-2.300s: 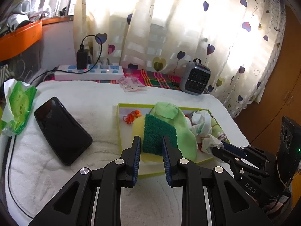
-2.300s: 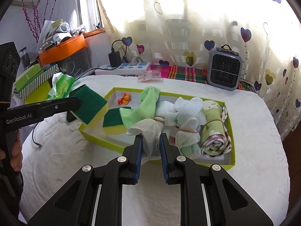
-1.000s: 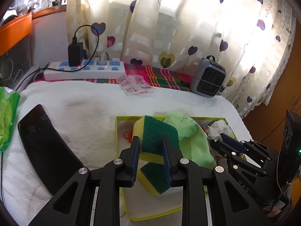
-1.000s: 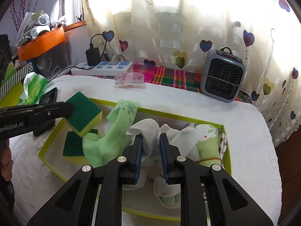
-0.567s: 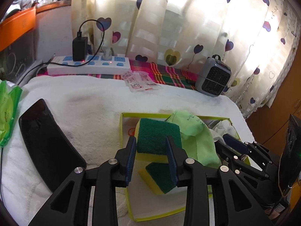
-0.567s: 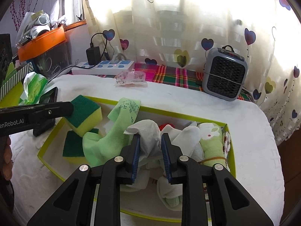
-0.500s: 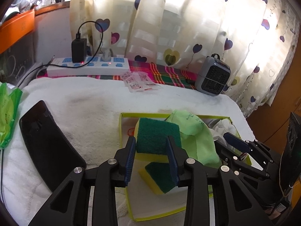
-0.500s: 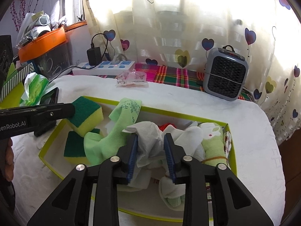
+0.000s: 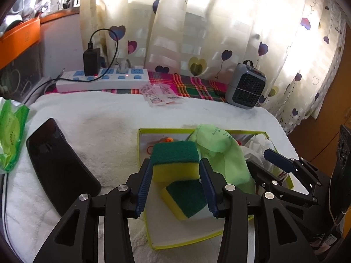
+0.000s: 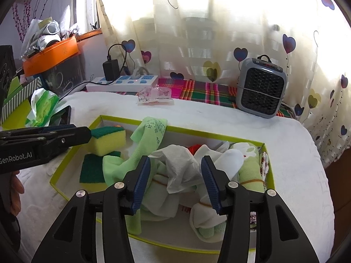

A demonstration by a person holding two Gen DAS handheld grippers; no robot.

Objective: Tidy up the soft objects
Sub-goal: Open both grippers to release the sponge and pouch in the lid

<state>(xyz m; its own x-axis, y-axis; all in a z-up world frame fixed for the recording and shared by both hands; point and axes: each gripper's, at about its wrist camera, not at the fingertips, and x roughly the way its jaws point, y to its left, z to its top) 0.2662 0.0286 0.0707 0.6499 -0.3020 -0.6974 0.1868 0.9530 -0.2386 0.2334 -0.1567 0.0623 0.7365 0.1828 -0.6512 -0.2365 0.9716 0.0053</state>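
A lime-rimmed box (image 9: 139, 146) (image 10: 197, 132) lies on a white towel. My left gripper (image 9: 175, 164) (image 10: 86, 131) is opening. Between its jaws a green-and-yellow sponge (image 9: 175, 162) (image 10: 108, 139) rests on a second sponge (image 9: 186, 199) (image 10: 92, 172) at the box's left end, and the pads stand just off its sides. My right gripper (image 10: 175, 160) (image 9: 263, 161) is opening too. A crumpled white tissue (image 10: 182, 168) lies loose between its jaws on a pile of rolled socks (image 10: 250, 171). A light green cloth (image 9: 221, 160) (image 10: 149, 142) is draped between sponges and socks.
A black phone (image 9: 57, 164) and a green tissue pack (image 9: 11, 135) lie left of the box. A power strip (image 9: 103, 81), plastic sachets (image 9: 162, 94) and a small grey heater (image 9: 245, 87) line the back. A hand (image 10: 13, 186) holds the left gripper.
Both grippers' jaws have spread apart. The upper sponge has sunk onto the lower sponge and stands free of the pads. The tissue has dropped from the right pads onto the socks.
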